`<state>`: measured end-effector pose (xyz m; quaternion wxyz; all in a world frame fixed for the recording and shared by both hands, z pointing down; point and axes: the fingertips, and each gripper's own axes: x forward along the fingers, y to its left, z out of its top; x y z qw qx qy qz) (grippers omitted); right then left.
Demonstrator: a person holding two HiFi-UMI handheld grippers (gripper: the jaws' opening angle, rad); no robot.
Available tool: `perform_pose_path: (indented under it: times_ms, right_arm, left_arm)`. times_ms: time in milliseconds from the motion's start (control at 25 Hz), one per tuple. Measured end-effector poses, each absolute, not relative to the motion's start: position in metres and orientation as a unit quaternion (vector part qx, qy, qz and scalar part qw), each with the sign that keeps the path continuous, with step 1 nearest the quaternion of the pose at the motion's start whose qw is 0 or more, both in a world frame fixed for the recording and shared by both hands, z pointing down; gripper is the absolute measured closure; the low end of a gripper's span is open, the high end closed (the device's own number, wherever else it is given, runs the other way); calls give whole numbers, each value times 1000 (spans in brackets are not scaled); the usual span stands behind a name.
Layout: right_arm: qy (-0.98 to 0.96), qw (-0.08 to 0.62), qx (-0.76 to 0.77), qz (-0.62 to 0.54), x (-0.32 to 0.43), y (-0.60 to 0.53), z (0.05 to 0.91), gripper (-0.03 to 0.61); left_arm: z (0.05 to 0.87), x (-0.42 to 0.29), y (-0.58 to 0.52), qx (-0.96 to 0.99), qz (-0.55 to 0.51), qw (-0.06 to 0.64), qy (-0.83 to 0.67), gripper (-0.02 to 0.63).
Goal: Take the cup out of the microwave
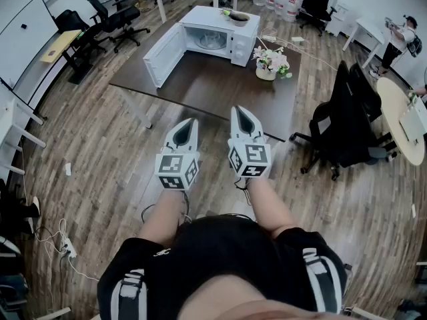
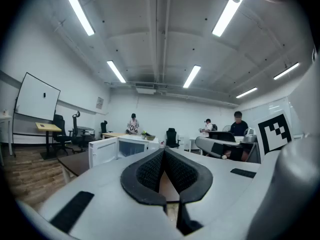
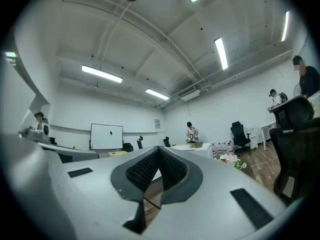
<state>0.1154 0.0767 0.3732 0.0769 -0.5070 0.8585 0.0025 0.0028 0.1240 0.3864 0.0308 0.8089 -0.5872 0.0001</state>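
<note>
Cup [image 1: 212,41] shows only as a pale round shape inside the white microwave [image 1: 235,44], whose door [image 1: 163,54] hangs open on the far part of the dark table [image 1: 220,92], near a pot of flowers [image 1: 270,62]. Left gripper [image 1: 189,127] and right gripper [image 1: 240,117] are held side by side well short of the microwave. Each has its jaws closed tip to tip on nothing.
</note>
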Motion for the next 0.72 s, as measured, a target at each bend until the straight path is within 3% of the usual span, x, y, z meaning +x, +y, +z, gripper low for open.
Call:
perform_pose_path:
  times_ms: [720]
  right_arm:
    - [852,92,-515,13,71,91,365,579]
  left_arm:
    - [374,-40,131,825,-15,11,-565,612]
